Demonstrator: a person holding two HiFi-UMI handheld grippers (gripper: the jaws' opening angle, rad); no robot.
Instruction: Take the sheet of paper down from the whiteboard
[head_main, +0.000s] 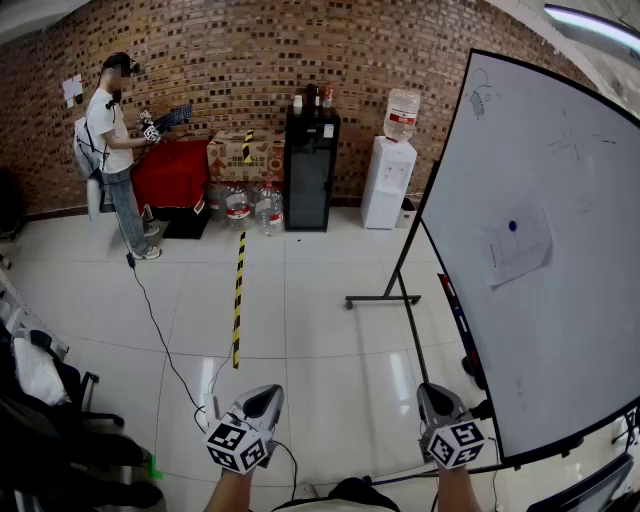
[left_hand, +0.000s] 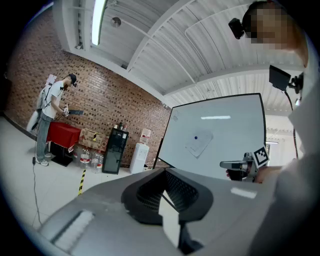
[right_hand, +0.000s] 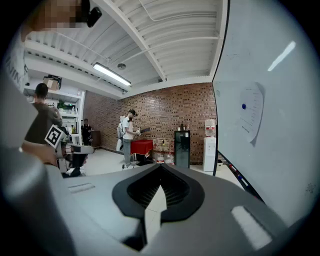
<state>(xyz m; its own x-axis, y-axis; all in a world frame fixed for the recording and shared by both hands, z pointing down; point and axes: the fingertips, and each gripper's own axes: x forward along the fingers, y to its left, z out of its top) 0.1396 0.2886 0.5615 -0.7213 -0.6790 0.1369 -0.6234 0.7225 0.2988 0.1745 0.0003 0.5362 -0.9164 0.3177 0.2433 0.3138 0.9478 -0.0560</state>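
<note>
Left gripper (head_main: 270, 393) and right gripper (head_main: 430, 391), jaws together and empty, well apart from sheet of paper (head_main: 520, 246) on whiteboard (head_main: 580, 350).

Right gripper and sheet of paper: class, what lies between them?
In the head view, a strip of floor, then bare whiteboard, separates the right gripper from the sheet of paper.

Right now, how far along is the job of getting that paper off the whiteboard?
Done: nothing yet. The sheet of paper still hangs on the whiteboard under a small blue dot, probably a magnet. In hand: nothing; the left gripper and right gripper are both shut and empty, low and short of the board. Left: reach the sheet, free it, bring it down.
</note>
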